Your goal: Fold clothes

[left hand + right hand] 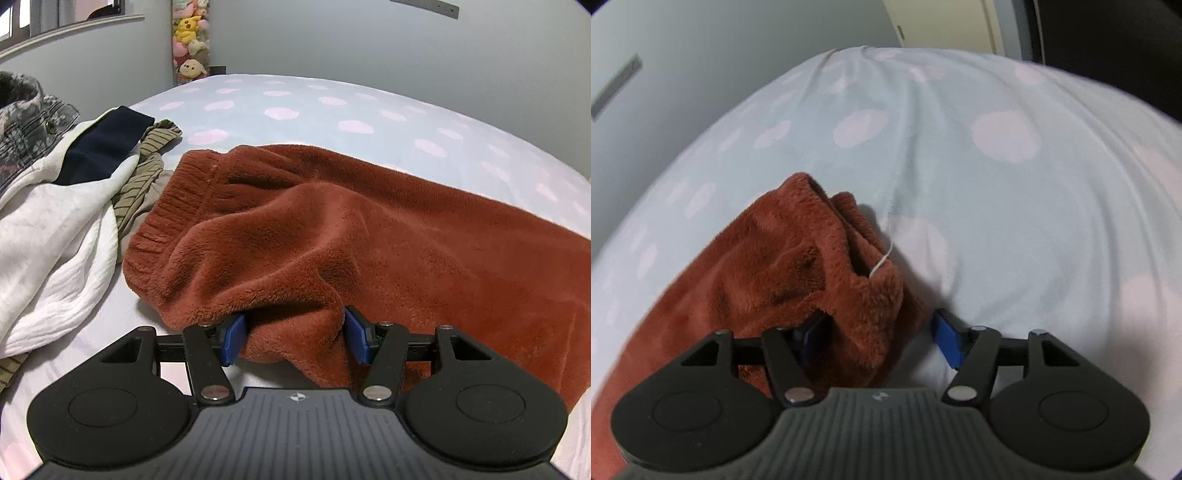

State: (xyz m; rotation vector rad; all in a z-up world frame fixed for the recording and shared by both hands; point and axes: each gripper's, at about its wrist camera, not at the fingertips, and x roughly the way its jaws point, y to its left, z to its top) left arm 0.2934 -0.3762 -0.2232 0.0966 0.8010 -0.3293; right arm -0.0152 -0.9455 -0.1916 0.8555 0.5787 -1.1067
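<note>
Rust-red fleece garment lies across the dotted bed sheet, bunched between the left gripper pads, which grasp it, while the right gripper stands released around its end, beside a clothes pile.

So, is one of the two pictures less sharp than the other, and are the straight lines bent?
Left wrist view: sharp; the fleece pile of the rust garment is crisp. Right wrist view: softer, the dotted bedsheet is smeared as by motion. Both views: fisheye distortion curves the bed edge, and the corners are dark.
</note>
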